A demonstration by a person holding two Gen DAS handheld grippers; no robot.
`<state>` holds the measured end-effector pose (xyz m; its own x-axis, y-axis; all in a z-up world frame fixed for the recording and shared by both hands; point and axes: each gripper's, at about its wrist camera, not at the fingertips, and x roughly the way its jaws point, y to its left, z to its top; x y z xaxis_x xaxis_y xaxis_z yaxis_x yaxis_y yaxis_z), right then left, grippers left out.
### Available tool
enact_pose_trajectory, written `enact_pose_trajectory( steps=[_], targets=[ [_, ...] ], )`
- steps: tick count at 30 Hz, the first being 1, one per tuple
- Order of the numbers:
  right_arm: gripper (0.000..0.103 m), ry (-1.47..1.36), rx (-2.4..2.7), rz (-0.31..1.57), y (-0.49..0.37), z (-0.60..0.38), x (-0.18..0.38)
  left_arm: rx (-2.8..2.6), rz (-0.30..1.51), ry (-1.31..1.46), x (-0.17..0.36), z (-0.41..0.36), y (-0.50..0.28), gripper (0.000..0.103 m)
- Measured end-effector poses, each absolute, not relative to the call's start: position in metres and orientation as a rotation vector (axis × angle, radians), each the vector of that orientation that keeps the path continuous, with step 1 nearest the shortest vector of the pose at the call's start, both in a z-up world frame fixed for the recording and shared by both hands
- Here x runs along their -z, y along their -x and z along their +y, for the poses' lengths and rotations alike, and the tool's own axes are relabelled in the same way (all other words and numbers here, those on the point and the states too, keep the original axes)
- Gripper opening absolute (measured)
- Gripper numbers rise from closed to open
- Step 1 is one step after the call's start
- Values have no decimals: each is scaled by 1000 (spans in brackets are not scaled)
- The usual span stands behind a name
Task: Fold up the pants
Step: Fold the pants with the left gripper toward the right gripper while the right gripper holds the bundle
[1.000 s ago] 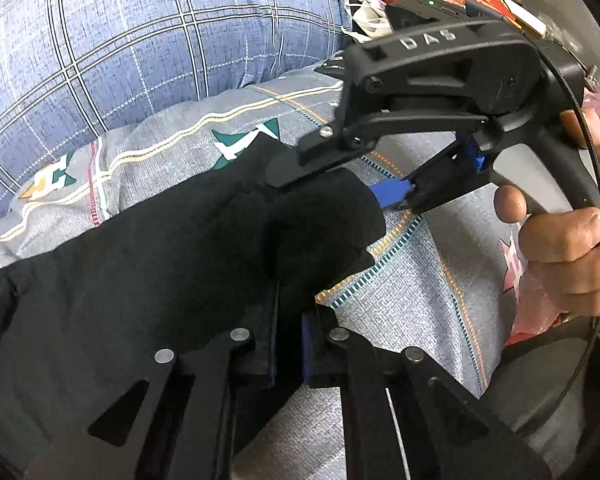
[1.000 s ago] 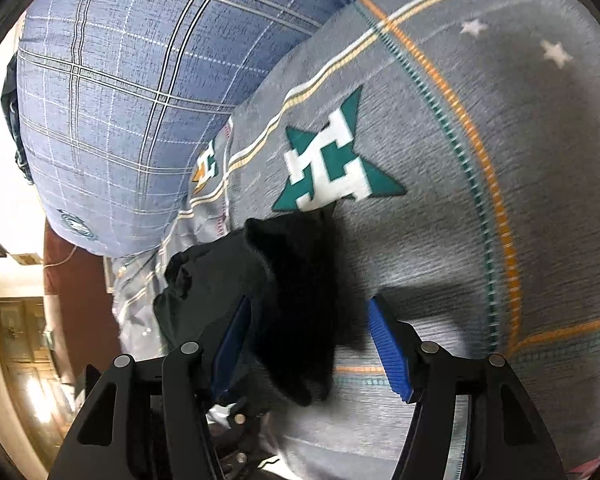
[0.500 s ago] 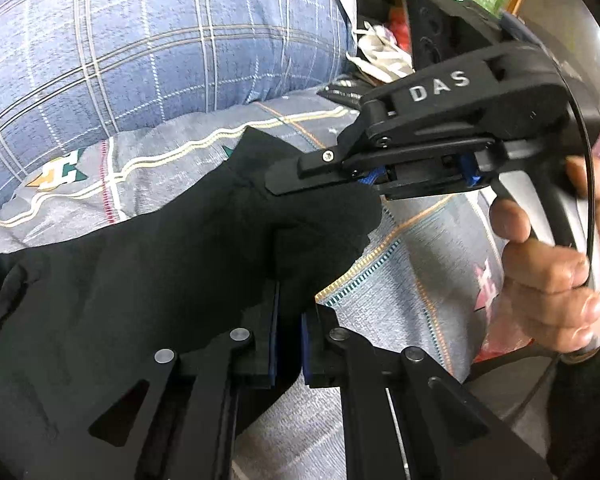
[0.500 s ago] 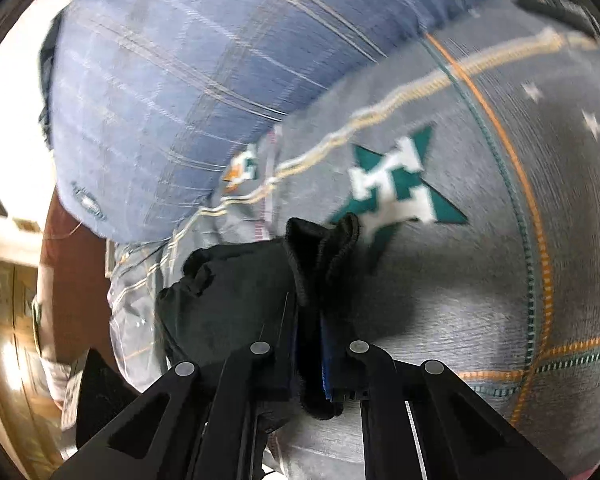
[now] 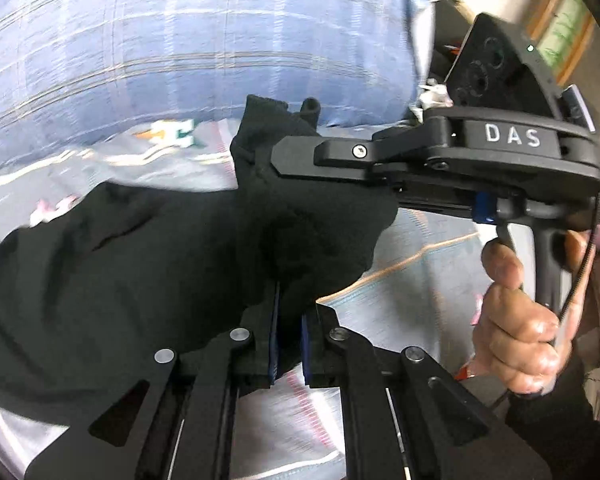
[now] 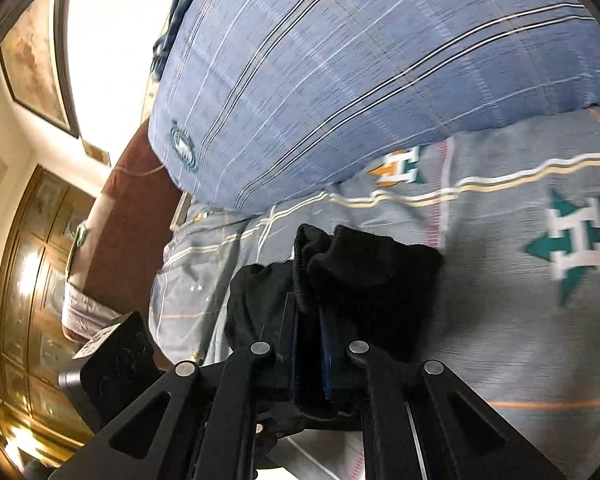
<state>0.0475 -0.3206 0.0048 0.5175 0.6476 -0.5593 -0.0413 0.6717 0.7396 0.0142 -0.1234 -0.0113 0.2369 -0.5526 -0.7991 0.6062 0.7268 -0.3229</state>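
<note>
The black pants (image 5: 148, 264) are hanging bunched above the grey patterned bedsheet (image 5: 412, 280), in front of a blue plaid pillow (image 5: 188, 48). The left hand-held gripper (image 5: 288, 340) is pinching a fold of the dark cloth, its blue pads nearly together. Further right, the right hand-held gripper (image 5: 280, 160), gripped by a person's hand (image 5: 520, 320), is clamping the knitted cuff end (image 6: 364, 264) of the pants, jaws almost closed on it.
</note>
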Motion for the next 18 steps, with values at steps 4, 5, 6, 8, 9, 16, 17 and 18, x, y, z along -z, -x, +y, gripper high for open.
enact_pose_trajectory(
  steps=[4,5,6,8,9,16,17,18],
  targets=[
    [8,-708,-460,1021,-72,-285,13,747,1130,-36,32,-104,-26,7],
    [8,-705,-459,1046,-78,-276,20,735,1150,-33,39,-102,-30,7],
    [8,-697,-455,1068,-83,-271,26,724,1170,-23,45,-98,-33,7],
    [8,-673,-447,1114,-91,-254,39,704,1223,8,58,-91,-41,7],
    [8,-657,-443,1139,-95,-246,46,699,1249,29,64,-88,-43,7],
    [11,-663,-453,1173,-102,-225,65,668,1279,108,67,-76,-45,7],
    [11,-669,-466,1151,-101,-224,60,665,1270,110,64,-76,-45,7],
    [11,-672,-479,1137,-100,-223,57,660,1268,113,63,-77,-44,7]
  ],
)
